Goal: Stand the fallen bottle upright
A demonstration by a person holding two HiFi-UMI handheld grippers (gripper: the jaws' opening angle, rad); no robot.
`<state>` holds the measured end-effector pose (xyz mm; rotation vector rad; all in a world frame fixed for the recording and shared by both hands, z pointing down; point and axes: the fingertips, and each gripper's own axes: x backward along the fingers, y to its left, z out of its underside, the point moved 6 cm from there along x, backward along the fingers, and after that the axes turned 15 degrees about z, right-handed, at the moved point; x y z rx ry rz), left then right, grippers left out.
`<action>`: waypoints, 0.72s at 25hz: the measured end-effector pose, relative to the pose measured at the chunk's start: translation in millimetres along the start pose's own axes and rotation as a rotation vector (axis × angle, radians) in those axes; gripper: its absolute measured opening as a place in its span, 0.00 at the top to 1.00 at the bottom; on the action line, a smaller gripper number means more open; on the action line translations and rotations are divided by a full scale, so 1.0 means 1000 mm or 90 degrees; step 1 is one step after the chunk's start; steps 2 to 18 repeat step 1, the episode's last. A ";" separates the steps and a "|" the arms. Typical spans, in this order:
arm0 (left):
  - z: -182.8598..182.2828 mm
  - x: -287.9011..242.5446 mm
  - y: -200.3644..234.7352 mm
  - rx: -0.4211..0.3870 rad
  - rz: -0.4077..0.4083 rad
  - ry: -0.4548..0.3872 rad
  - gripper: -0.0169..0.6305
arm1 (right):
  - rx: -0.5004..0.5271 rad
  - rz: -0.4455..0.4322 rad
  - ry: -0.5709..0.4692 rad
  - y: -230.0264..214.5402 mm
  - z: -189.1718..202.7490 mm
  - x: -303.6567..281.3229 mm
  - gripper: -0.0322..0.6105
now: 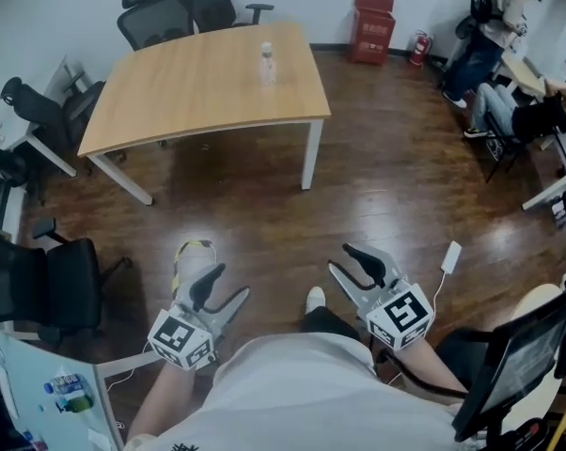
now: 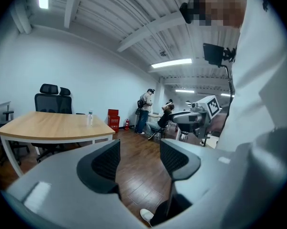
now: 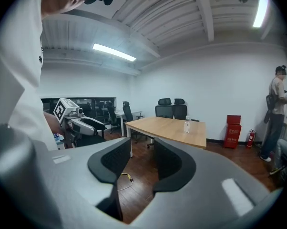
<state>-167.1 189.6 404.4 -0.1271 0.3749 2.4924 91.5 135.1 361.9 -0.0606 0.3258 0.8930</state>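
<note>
Already the bottle [image 1: 267, 64] stands upright on the worktop [image 1: 170, 97], toward its far edge; the left tongs [image 1: 228, 285] and the right tongs [image 1: 340, 257] hang well away from it, half-open and empty, probably because nothing remains

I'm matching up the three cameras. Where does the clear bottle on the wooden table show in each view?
Head view: bottle at upper middle, upright on the table.
Left gripper view: bottle left of centre, small.
Right gripper view: bottle right of centre.
Shared landmark: the red cabinet, right of the bottle in every view.
</note>
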 end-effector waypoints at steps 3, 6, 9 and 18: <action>-0.004 -0.010 0.007 0.001 0.000 -0.002 0.57 | 0.000 0.003 0.000 -0.011 -0.001 -0.006 0.71; -0.004 -0.010 0.007 0.001 0.000 -0.002 0.57 | 0.000 0.003 0.000 -0.011 -0.001 -0.006 0.71; -0.004 -0.010 0.007 0.001 0.000 -0.002 0.57 | 0.000 0.003 0.000 -0.011 -0.001 -0.006 0.71; -0.004 -0.010 0.007 0.001 0.000 -0.002 0.57 | 0.000 0.003 0.000 -0.011 -0.001 -0.006 0.71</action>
